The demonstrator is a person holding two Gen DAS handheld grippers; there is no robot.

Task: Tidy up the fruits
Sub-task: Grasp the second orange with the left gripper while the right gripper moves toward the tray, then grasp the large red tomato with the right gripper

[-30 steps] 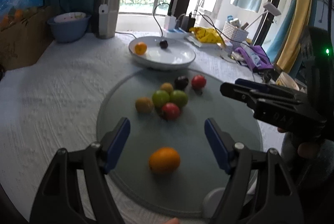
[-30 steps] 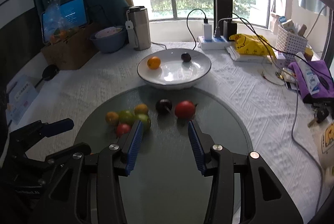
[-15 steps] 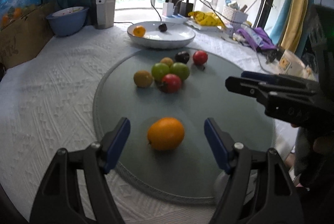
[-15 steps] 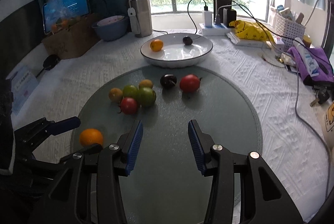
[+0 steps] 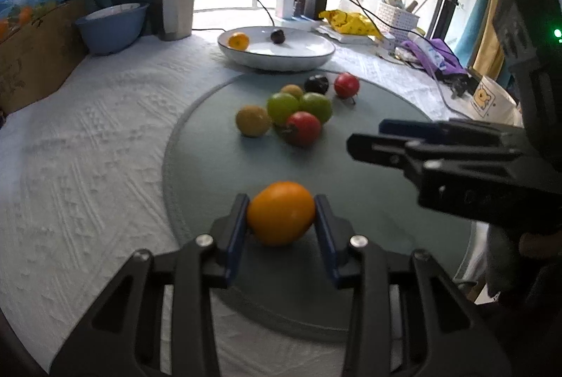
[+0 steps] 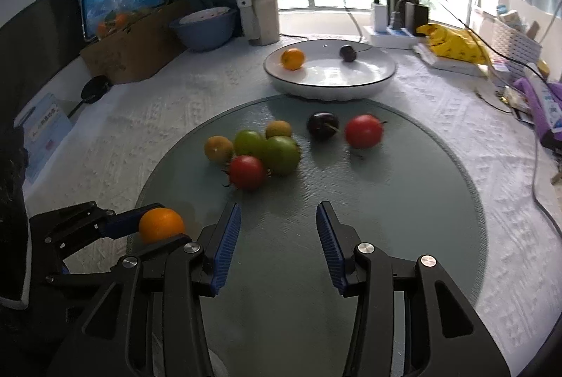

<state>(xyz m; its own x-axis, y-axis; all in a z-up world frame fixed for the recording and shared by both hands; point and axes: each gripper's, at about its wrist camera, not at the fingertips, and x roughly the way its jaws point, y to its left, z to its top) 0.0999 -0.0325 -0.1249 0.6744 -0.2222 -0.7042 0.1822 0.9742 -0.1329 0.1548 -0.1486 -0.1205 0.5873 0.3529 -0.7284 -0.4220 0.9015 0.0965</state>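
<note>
Nearest in the left wrist view, the left gripper (image 5: 281, 226) is closing its jaws on the big orange (image 5: 281, 212); both blue pads are touching the fruit's sides, w/ the orange sitting on the near edge of the round glass turntable (image 5: 368, 173). Same grip is showing from the side in the right wrist view, orange (image 6: 161, 224) between the left gripper's fingers (image 6: 123, 224).

The right gripper (image 6: 278, 245) is hovering over the turntable's (image 6: 404, 201) near-middle, jaws spread part way, nothing between them, just bare glass. In the left wrist view it is reaching in from the right side (image 5: 383, 138).

Further out, mid-turntable, a cluster is sitting together: red tomato (image 6: 246, 171) in front, touching 2 green tomatoes (image 6: 283, 155) (image 6: 250, 142), w/ a yellowish-brown fruit (image 6: 218, 148) just left & a smaller one (image 6: 278, 129) behind. Right of the cluster, apart from it, a dark plum (image 6: 323, 126) & a second red tomato (image 6: 363, 131) are lying near each other.

Beyond the turntable's far edge, a white plate (image 6: 372, 82) is resting on the white-clothed desk (image 6: 158, 117), holding a small orange (image 6: 292, 58) on its left & a dark plum (image 6: 347, 53) toward the back, well apart.

At the back: blue bowl (image 6: 203, 29), steel jug (image 6: 261, 13), cardboard box (image 6: 133, 50), power strip w/ chargers (image 6: 390, 32), yellow bag (image 6: 453, 43), white basket (image 6: 516, 50).
</note>
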